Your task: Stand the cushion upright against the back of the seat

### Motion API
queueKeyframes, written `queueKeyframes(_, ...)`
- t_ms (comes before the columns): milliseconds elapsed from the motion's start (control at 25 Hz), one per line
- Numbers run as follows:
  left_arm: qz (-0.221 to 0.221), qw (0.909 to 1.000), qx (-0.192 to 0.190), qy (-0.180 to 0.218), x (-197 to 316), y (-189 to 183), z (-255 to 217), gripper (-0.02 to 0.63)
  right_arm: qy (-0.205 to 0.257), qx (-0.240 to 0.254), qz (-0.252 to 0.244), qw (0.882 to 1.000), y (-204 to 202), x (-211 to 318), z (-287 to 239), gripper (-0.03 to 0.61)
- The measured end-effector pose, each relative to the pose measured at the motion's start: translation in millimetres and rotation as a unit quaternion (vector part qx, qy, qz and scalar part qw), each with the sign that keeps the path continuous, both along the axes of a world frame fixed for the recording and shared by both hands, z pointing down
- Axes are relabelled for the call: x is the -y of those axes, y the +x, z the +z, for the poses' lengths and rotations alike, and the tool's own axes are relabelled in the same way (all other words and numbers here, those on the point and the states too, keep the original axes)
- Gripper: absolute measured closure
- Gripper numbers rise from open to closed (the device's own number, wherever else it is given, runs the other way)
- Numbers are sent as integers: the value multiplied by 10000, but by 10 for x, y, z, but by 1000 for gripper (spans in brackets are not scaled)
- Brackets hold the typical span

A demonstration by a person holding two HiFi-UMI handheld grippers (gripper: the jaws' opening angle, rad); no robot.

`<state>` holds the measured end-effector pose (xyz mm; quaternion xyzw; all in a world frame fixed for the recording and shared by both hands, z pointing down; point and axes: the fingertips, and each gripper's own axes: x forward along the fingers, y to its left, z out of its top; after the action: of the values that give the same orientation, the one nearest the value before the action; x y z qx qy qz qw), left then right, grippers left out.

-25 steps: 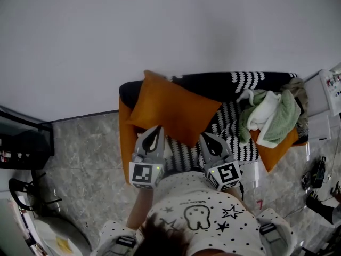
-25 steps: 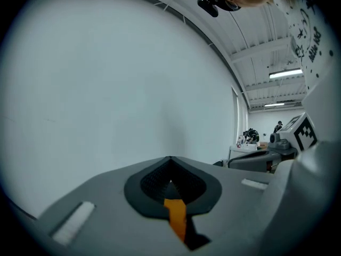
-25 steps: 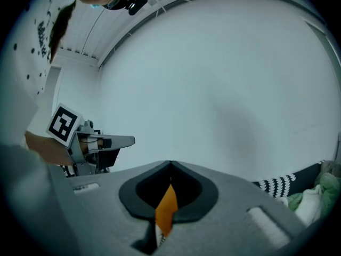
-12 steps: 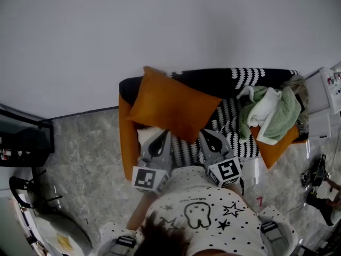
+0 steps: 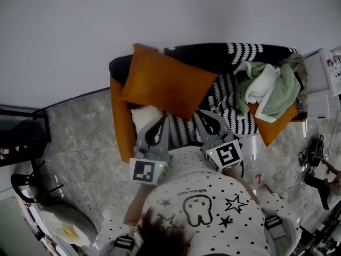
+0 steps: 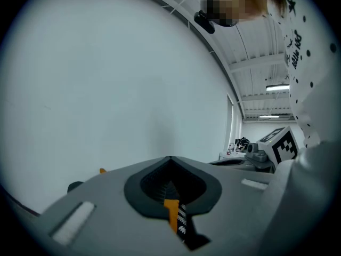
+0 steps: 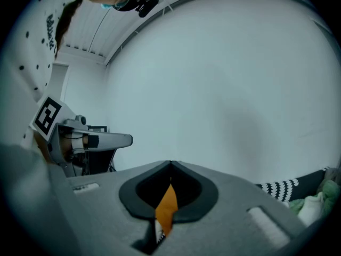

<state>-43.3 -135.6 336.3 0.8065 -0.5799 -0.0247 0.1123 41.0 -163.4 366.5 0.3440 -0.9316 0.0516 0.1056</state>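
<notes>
An orange cushion (image 5: 165, 84) stands tilted against the back of the sofa (image 5: 242, 52), which has a black-and-white patterned cover. My left gripper (image 5: 160, 119) is shut just below the cushion's lower edge, over the seat. My right gripper (image 5: 199, 113) is shut beside the cushion's lower right corner. Neither one visibly holds anything. In the left gripper view, the left gripper (image 6: 170, 159) has its jaws meeting at the tip. In the right gripper view, the right gripper (image 7: 170, 163) is also closed, and a sliver of orange shows through its slit.
A pile of green and white cloth (image 5: 269, 92) lies on the sofa's right end over a second orange cushion (image 5: 274, 129). A white thing (image 5: 143, 116) lies on the seat by the orange left arm (image 5: 118, 124). A black cabinet (image 5: 21, 140) stands to the left. A white shelf (image 5: 331, 63) stands to the right.
My left gripper has shifted a little to the right, uncovering the white thing on the seat. The cushion and my right gripper keep their places.
</notes>
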Motion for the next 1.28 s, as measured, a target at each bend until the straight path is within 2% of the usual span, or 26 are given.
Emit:
queueKeyframes(160,67,10000,6,27,-52,46,-7,612,-80,8,18,10000,14,-55,-19,578)
queueKeyframes(400,215,9997,-15,-152,-104,51,55,612,-231,-99,-43,9997,-19,-141,84,578)
queueKeyframes(720,280,9993,-125,-215,-111,115,89,612,-848,-221,-607,9943,-207,-286,392,578)
queueKeyframes(1280,453,9983,-138,-336,-136,201,137,612,-949,-369,-658,9926,-265,-323,418,578)
